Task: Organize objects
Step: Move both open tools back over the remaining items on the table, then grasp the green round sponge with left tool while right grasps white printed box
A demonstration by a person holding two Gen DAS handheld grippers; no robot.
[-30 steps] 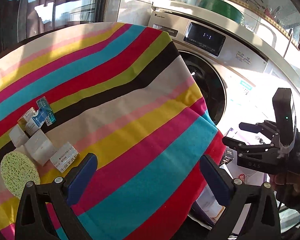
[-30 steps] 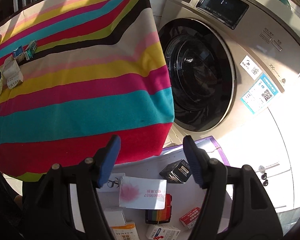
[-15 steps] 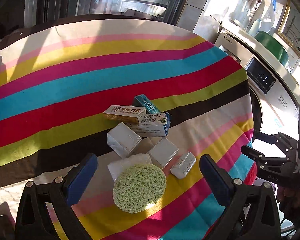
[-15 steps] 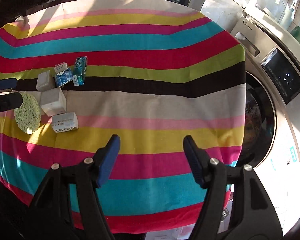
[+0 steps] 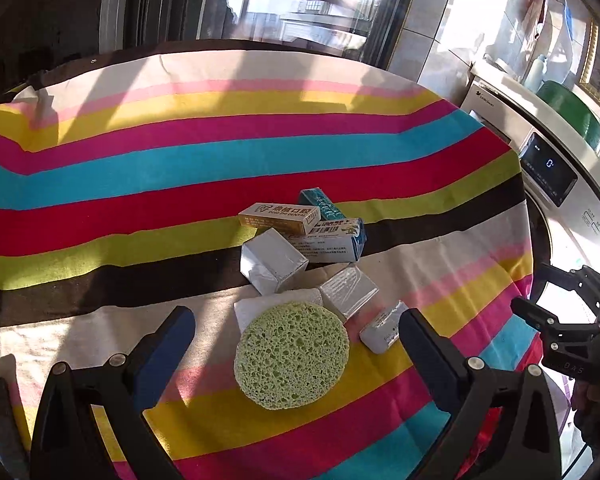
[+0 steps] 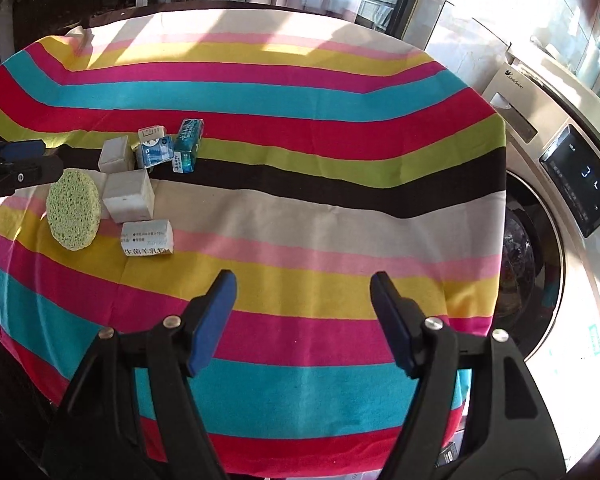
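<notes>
A round green sponge lies on the striped tablecloth, overlapping a white pad. Behind it sit two silver-wrapped blocks, a small white packet, an orange-white box, a blue-white box and a teal box. My left gripper hovers open just short of the sponge, holding nothing. My right gripper hangs over bare cloth to the right of the pile, its jaws opening with nothing between them. From there the sponge and a labelled white box lie far left.
A front-loading washing machine stands against the table's right side, with a green basin on top. Glass doors rise behind the table. The right gripper's body shows at the table's right edge in the left wrist view.
Both views have swung from the washing machine and the floor onto the table. The pile now sits straight ahead of my left gripper. The right jaws stand slightly wider.
</notes>
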